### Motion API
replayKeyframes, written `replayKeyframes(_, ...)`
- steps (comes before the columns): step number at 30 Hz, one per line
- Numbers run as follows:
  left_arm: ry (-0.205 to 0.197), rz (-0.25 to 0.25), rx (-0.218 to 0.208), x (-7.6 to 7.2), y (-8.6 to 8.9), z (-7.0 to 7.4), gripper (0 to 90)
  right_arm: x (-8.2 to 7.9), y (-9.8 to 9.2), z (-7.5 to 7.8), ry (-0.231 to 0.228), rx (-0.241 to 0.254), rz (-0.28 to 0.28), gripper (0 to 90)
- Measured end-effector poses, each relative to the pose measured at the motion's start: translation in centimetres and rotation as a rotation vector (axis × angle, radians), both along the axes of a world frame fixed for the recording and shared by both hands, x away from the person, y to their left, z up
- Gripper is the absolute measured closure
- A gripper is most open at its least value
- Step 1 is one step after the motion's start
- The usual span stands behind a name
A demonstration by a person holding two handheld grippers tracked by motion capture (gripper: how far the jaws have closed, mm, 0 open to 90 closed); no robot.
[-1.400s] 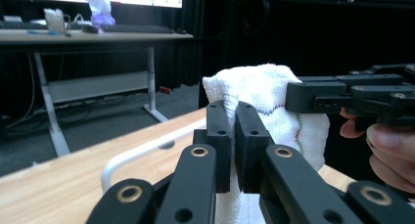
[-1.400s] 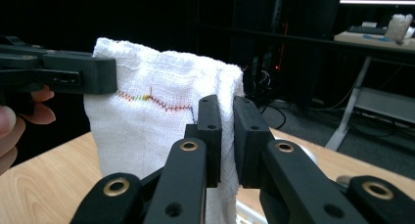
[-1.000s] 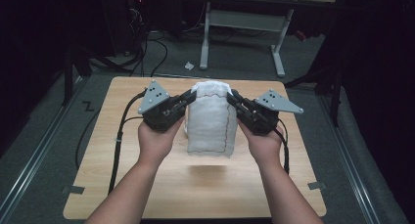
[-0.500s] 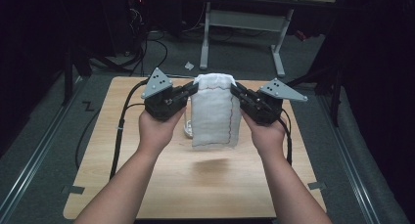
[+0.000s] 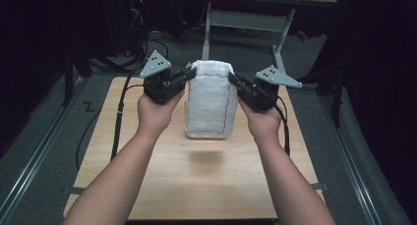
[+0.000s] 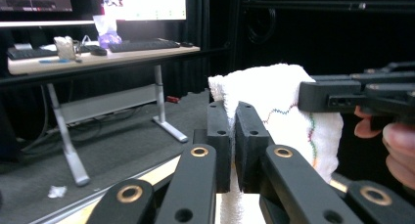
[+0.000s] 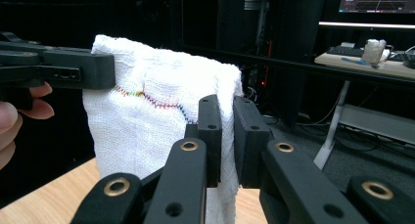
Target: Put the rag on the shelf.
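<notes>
A white towel (image 5: 209, 102) with a thin coloured stitched line hangs in the air above the wooden table (image 5: 162, 185), folded over at its top. My left gripper (image 5: 189, 73) is shut on the towel's upper left corner. My right gripper (image 5: 231, 77) is shut on the upper right corner. In the left gripper view the towel (image 6: 274, 94) is pinched between the black jaws, with the other gripper (image 6: 342, 94) clamped on its far corner. The right gripper view has the towel (image 7: 151, 121) squeezed between its jaws and the other gripper (image 7: 73, 70) holding the far corner.
The towel's lower edge hangs just above the tabletop and casts a shadow (image 5: 204, 156) on it. Black cables (image 5: 118, 117) trail off the table's left side. A desk frame (image 5: 246, 18) stands behind the table, with grey carpet around.
Both hands have lifted the towel up and away from the person, so it hangs higher over the table. Both grips stay the same.
</notes>
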State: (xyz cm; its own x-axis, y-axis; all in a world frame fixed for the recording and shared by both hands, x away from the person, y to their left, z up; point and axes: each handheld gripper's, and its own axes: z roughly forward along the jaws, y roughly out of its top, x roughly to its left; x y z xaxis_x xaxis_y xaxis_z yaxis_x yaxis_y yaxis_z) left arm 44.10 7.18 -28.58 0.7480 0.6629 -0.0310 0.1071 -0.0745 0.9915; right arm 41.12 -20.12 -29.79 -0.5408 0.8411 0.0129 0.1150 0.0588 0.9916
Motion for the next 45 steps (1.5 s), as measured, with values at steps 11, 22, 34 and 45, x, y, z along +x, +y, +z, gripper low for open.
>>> replayKeyframes(11,0.005,0.013,-0.031,2.4,-0.1,0.5,86.4,2.3,-0.1,0.8,0.004,0.014,-0.004,83.5)
replayKeyframes(22,0.011,0.056,-0.010,4.6,-0.3,0.2,86.4,5.5,-0.2,0.4,0.055,0.034,0.014,83.5)
replayKeyframes(34,0.097,0.109,-0.017,8.8,-0.8,-2.4,86.2,9.6,-0.1,-1.0,0.116,0.011,0.002,83.3)
replayKeyframes(45,0.179,0.141,0.035,11.4,-1.7,-4.8,86.0,12.1,-0.2,-3.0,0.192,-0.039,-0.020,83.3)
